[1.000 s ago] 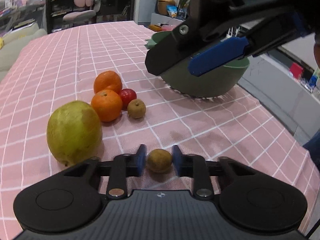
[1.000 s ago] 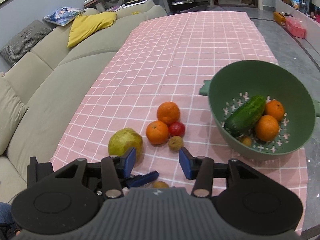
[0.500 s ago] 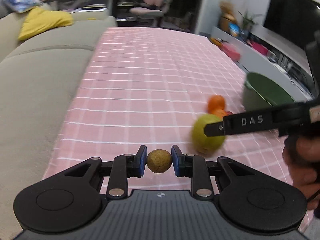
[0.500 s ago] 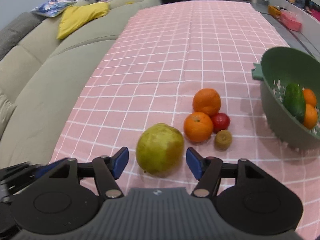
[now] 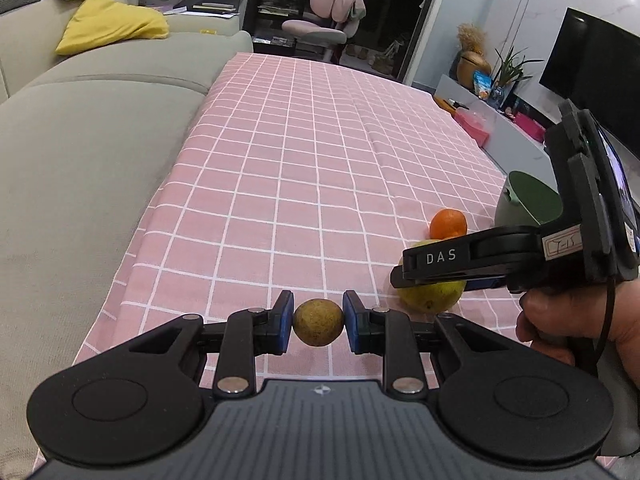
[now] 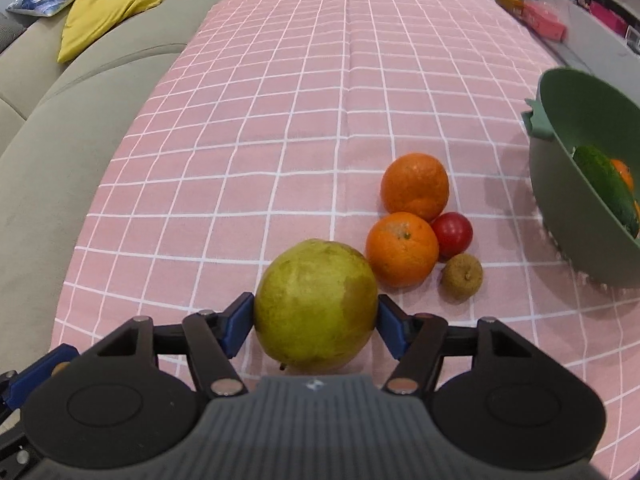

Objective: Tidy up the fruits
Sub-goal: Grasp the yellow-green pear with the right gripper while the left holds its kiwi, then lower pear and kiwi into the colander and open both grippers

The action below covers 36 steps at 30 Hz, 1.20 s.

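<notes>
Since before, right gripper (image 6: 316, 320) closed in, pads touching pear (image 6: 316, 304); left gripper (image 5: 318, 322) pinches longan (image 5: 318, 322).
Colander (image 6: 560, 200) partly filled; four fruits remain loose.

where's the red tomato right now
In the right wrist view, the red tomato sits on the pink tablecloth, tucked against the two oranges, with the green colander to its right.

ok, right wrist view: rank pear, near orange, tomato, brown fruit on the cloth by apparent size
1. pear, though it is nearest the lens
2. near orange
3. tomato and brown fruit: look alike, not ranked
</notes>
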Motion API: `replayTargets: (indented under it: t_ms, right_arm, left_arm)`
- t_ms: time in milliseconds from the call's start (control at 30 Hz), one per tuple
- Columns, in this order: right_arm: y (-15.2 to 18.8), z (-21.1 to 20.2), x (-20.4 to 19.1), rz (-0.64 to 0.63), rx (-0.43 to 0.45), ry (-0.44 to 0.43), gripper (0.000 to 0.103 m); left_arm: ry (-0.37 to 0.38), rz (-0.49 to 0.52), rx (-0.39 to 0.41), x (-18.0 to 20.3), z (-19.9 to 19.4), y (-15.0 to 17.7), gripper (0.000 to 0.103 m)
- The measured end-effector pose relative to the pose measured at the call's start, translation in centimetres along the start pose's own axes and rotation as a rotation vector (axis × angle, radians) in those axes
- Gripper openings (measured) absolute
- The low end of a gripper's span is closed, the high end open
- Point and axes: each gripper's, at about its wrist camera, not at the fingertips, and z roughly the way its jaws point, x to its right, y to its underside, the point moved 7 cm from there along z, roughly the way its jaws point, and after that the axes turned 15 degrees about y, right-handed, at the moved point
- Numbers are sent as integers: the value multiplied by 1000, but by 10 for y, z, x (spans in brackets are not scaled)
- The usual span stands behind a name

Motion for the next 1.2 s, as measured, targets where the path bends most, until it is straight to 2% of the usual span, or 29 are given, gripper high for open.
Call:
replayTargets:
  t_ms: [133,300,533,633,900,1067,1200]
  right_arm:
    - [2,-2,-2,-23,9,2,61]
    - [4,-4,5,1,-31,-71,61]
    - [-7,-32,28,6,9,-141,61]
    - [-15,-46,53,2,44,-161,61]
    - [-40,-67,158,51,111,-168,61]
    - [-47,-70,219,114,146,-142,61]
    - [-52,-61,252,176,144,-134,61]
  left_arm:
    - [20,-7,3,2,-1,0,29]
    - [19,4,7,6,-3,-1,29]
    - [26,51,-8,29,3,-10,29]
    - [38,87,-16,48,9,-16,29]
    - [84,184,-75,102,44,-24,29]
    - [117,266,-113,139,72,-34,29]
    - [130,336,-139,171,96,-43,29]
